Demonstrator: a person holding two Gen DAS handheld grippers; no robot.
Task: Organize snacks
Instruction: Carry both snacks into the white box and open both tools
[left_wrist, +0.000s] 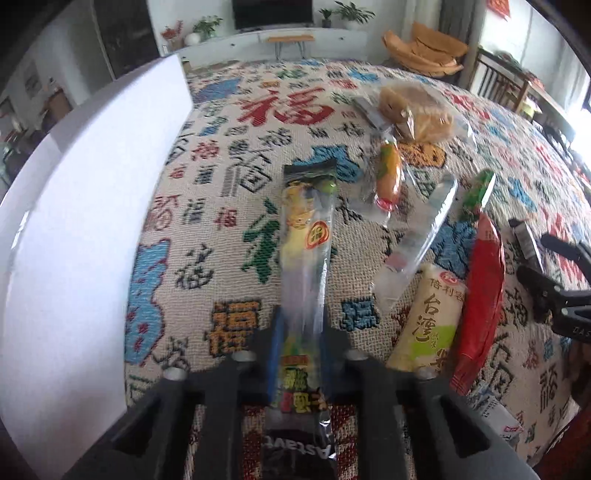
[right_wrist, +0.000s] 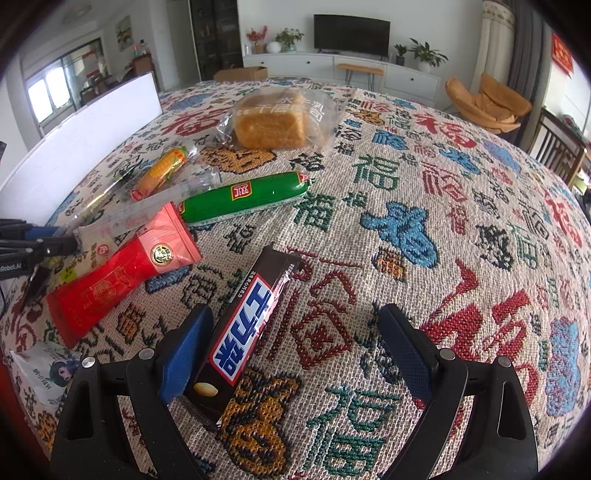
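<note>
My left gripper (left_wrist: 299, 332) is shut on a long clear packet with a yellow snack (left_wrist: 306, 251), held above the patterned cloth. Its far end points away from me. My right gripper (right_wrist: 291, 339) is open over a brown chocolate bar (right_wrist: 243, 332) that lies on the cloth beside the left pad (right_wrist: 184, 350). On the cloth lie a red packet (right_wrist: 122, 273), a green sausage (right_wrist: 243, 197), a corn-print sausage (right_wrist: 162, 171), a clear flat packet (right_wrist: 147, 210), a cream packet (left_wrist: 428, 317) and a bagged bread loaf (right_wrist: 273, 123).
A white box (left_wrist: 81, 236) stands at the left of the table, also in the right wrist view (right_wrist: 81, 147). A white printed packet (right_wrist: 44, 373) lies at the near left edge. The patterned cloth (right_wrist: 443, 221) covers the table.
</note>
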